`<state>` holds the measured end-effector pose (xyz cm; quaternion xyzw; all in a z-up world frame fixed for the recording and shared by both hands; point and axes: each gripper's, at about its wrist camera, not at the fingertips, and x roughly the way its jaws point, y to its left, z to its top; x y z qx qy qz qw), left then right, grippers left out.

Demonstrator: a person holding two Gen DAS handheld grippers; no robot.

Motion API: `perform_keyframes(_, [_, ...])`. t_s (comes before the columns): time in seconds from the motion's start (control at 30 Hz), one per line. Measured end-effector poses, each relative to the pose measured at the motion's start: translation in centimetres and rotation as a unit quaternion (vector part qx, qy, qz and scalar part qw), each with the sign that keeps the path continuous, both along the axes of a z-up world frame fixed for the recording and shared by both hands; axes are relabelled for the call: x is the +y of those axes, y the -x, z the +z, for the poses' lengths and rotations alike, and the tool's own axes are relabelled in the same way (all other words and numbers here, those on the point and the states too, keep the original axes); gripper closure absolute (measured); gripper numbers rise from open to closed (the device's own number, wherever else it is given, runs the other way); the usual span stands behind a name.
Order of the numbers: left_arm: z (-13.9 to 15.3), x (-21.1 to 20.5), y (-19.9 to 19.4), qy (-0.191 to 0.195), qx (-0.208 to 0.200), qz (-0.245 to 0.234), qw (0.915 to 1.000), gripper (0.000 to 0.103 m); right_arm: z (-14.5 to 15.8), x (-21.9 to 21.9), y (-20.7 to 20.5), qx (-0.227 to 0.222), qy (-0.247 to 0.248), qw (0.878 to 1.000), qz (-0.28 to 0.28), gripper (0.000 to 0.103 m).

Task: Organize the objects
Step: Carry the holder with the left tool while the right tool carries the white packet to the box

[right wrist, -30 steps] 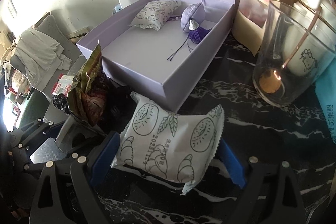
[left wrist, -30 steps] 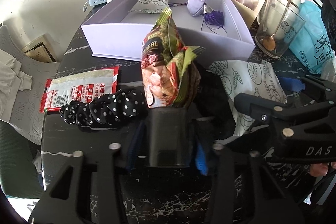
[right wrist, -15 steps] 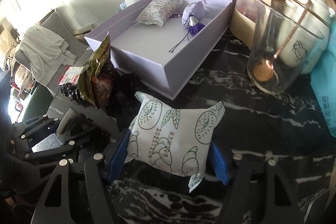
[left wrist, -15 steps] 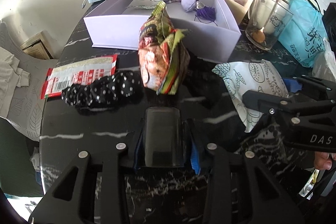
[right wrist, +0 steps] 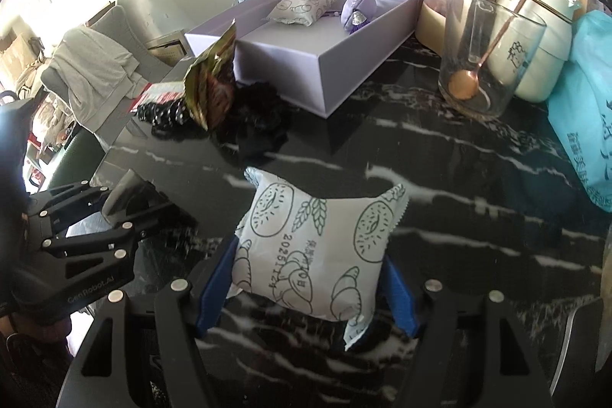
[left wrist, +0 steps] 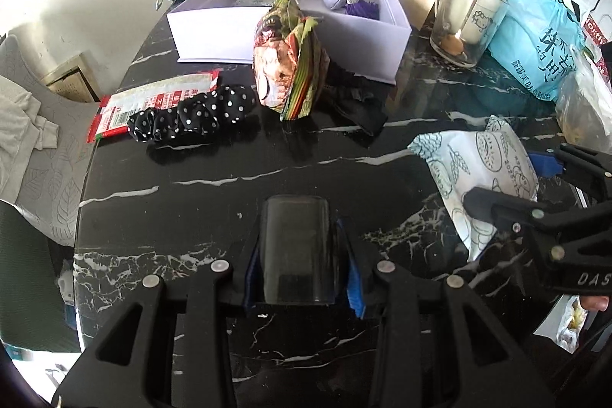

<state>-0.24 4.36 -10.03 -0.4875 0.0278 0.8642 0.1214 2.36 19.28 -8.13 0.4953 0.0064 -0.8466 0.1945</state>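
Black marbled surface: your right claw clamped the white bread packet, well short of the open lilac box; your left claw clamped a dark smooth block.

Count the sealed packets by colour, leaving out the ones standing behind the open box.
White pastry-print packets: 2
Green-and-brown snack bag: 1
Red-and-white sachet: 1
Total: 4

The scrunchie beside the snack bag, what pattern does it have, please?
Black scrunchie with white polka dots, clearest in the left wrist view.
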Motion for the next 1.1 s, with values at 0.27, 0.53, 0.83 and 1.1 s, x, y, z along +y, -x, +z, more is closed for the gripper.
perform_keyframes(0.27, [0.0, -0.3, 0.1, -0.009, 0.002, 0.002, 1.0000, 0.069, -0.4, -0.4, -0.2, 0.001, -0.002, 1.000, 0.005, 0.025])
perform_keyframes(0.53, [0.4, -0.5, 1.3, -0.003, -0.013, 0.004, 0.9999, 0.069, -0.1, -0.3, 0.2, 0.005, 0.008, 1.000, 0.018, 0.038])
perform_keyframes(0.83, [2.9, -0.9, 2.2, -0.004, -0.006, 0.001, 1.0000, 0.069, 1.9, -0.7, 0.4, 0.020, 0.013, 0.999, 0.035, 0.039])
perform_keyframes(1.1, [5.9, -0.9, 3.4, -0.007, 0.018, -0.004, 0.9998, 0.069, 5.0, -1.0, 0.5, 0.050, 0.024, 0.997, 0.051, 0.040])
